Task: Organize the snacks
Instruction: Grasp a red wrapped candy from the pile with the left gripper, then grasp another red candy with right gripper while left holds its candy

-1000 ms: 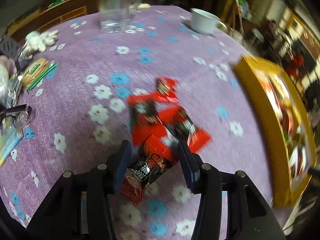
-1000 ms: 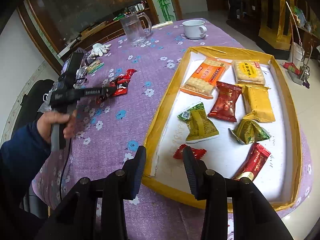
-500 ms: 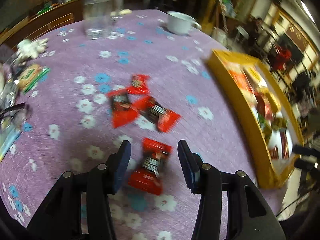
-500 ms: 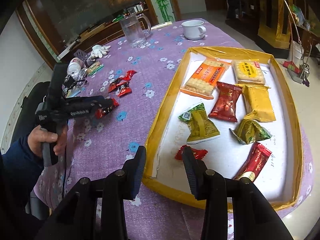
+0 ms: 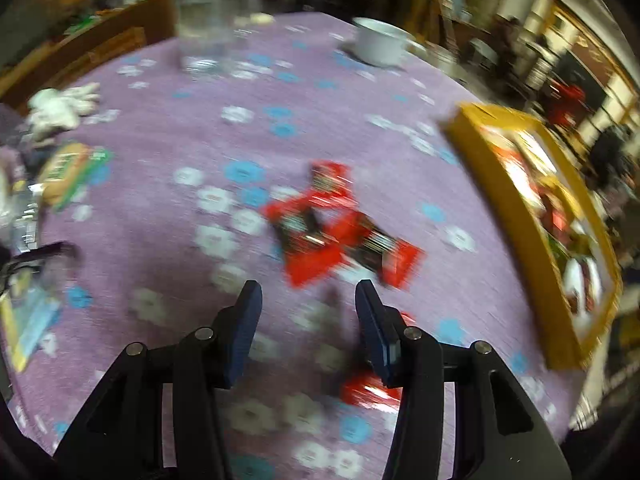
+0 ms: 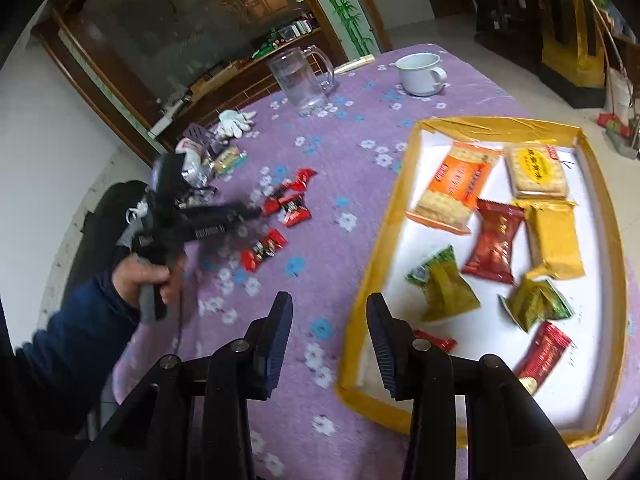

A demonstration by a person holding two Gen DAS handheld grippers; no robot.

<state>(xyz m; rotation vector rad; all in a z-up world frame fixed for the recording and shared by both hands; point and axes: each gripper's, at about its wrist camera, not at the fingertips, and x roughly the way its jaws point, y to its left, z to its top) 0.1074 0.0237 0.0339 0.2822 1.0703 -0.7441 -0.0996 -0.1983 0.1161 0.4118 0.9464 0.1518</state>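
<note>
red snack packets (image 5: 340,232) blur ahead of the spread, empty left hand-held gripper (image 5: 308,300), labels unreadable.

A purple flowered table (image 6: 360,168) carries red candies (image 6: 288,204), a yellow-rimmed tray (image 6: 384,264), mug (image 6: 420,74) and pitcher (image 6: 300,80).

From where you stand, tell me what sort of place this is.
Probably a home dining or living room: a table with a purple floral tablecloth, a glass mug and white cup on it, and a wooden glass-fronted cabinet behind.

The person wore a dark blue sleeve (image 6: 76,332). Each black gripper (image 5: 308,300) had blue pads (image 6: 280,332) and silver screws (image 5: 411,333).
</note>
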